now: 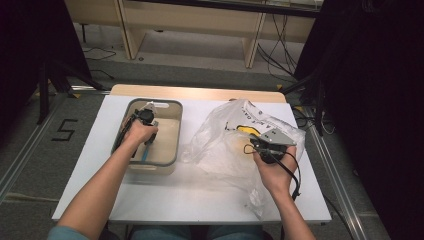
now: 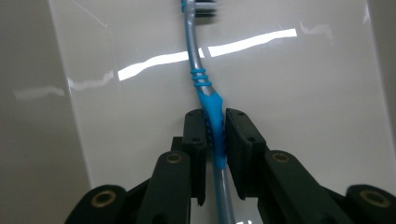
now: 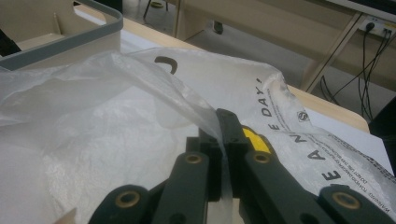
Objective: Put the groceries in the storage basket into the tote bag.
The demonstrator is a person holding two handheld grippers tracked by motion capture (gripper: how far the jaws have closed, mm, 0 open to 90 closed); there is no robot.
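A toothbrush (image 2: pixel 204 86) with a silver and blue handle lies on the floor of a beige bin (image 1: pixel 176 131) with a grey rim. My left gripper (image 2: pixel 215 133) reaches down into the bin, its pads pressing on the blue grip from both sides. In the high view the left gripper (image 1: pixel 147 141) is at the bin's left half. On the right, a clear plastic bag (image 1: pixel 220 147) with black lettering lies crumpled on the table. My right gripper (image 3: pixel 224 128) is shut on a fold of the bag's film (image 3: pixel 177 93) and holds that edge up. Something yellow (image 3: pixel 254 138) shows through the bag.
The bin and bag sit on a white table (image 1: pixel 200 200) with a wooden strip along its far edge. Dark curtains flank both sides. Cables (image 1: pixel 280 50) and wooden furniture legs stand on the floor beyond. The right gripper's cable (image 1: pixel 295 175) loops over the wrist.
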